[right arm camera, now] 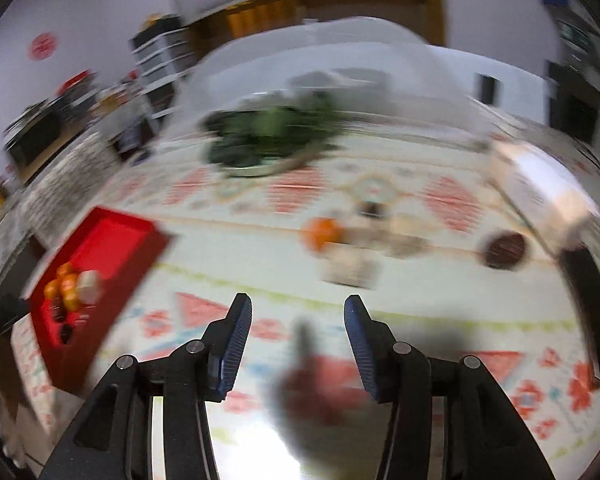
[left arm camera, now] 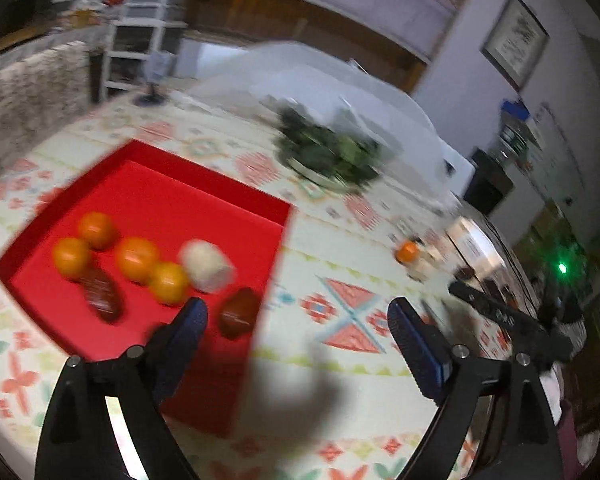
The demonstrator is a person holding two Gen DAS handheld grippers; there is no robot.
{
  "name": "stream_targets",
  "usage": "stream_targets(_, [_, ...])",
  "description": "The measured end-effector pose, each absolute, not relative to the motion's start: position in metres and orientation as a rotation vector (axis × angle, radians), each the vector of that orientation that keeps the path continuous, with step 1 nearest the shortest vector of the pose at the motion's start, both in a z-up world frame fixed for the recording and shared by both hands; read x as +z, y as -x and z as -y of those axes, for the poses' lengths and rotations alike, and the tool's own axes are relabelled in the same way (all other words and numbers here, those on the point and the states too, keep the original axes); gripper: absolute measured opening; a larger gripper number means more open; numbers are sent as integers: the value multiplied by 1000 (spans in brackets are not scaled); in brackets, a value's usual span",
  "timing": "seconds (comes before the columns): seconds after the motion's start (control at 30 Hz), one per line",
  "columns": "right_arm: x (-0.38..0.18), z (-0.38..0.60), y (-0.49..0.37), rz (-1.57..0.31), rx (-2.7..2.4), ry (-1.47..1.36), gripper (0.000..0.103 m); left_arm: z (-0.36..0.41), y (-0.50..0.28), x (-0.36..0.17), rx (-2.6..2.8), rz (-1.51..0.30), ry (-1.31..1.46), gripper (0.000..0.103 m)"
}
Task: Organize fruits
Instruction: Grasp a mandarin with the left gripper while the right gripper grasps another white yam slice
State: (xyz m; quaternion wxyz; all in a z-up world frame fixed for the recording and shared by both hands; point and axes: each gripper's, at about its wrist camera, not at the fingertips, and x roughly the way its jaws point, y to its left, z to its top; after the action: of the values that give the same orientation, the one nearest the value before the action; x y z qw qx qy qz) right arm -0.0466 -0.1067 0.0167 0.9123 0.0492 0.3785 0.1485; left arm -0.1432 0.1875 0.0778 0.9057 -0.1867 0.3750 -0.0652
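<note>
Fruits: four oranges [left arm camera: 134, 258], a pale wrapped fruit [left arm camera: 206, 266] and two dark brown fruits [left arm camera: 100, 294] are sitting in the red tray [left arm camera: 220, 184] at the left of the patterned tablecloth [left arm camera: 340, 240].

Loose pieces: one orange [right arm camera: 320, 233] and one dark round fruit [right arm camera: 505, 249] are lying on the cloth, well apart from the tray, near some blurred pale items.

Left gripper [left arm camera: 296, 312]: jaws are standing wide apart and holding nothing; it is hanging over the tray's near right corner, one finger above the tray floor.

Right gripper [right arm camera: 298, 314]: jaws are standing partly open and empty, pointing toward the loose orange, which is lying ahead of the fingertips and slightly right of centre, not yet between them.

Step, as judged: collecting is partly done; a fetch of a remaining piece appears to be starting. Next move is calling for the right gripper reaching forward, straddling the orange, then closing gently. Both views are blurring with motion.
</note>
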Motion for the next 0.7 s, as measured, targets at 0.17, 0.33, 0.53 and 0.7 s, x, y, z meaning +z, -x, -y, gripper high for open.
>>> stream_targets(0.17, [9, 138, 31, -787, 282, -170, 52, -145, 130, 62, -222, -864, 353, 89])
stream_targets(0.33, [0, 137, 8, -805, 295, -193, 52, -132, 128, 63, -217, -861, 339, 88])
stream_targets(0.53, [-14, 107, -11, -832, 329, -169, 52, -131, 120, 61, -202, -870, 363, 88])
stream_targets(0.7, [-19, 92, -23, -832, 312, -145, 52, -129, 111, 64, -183, -877, 335, 88])
